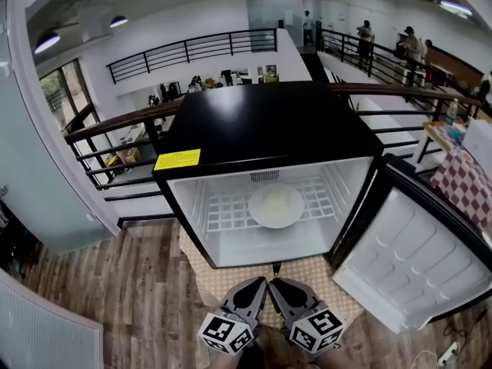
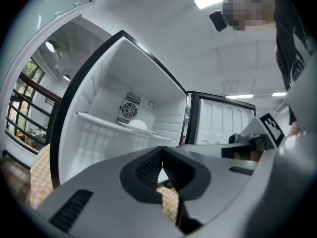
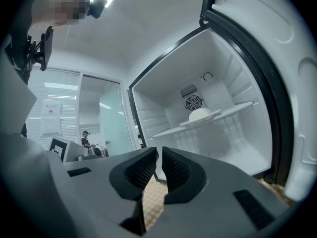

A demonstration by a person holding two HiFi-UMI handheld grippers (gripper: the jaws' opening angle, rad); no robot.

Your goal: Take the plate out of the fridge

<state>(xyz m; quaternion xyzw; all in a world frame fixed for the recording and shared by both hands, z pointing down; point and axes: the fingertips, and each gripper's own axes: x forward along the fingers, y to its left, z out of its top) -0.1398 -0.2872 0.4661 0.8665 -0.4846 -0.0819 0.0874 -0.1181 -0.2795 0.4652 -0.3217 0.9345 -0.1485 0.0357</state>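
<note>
A small black fridge [image 1: 261, 129] stands open, its door [image 1: 415, 260] swung out to the right. On its white wire shelf [image 1: 223, 210] lies a white plate [image 1: 276, 205], also seen as plate [image 2: 136, 126] and plate [image 3: 200, 115] from the gripper views. My left gripper [image 1: 256, 285] and right gripper [image 1: 278, 286] hover side by side in front of the fridge, outside it, both shut with nothing between their jaws. The left gripper [image 2: 161, 161] and right gripper [image 3: 159, 161] point at the fridge's inside.
The fridge stands on a yellow checked mat [image 1: 307, 275] over a wooden floor [image 1: 131, 306]. A dark railing [image 1: 115, 129] runs behind it. A table with a red checked cloth [image 1: 461, 183] is at the right. People [image 1: 407, 44] stand far back.
</note>
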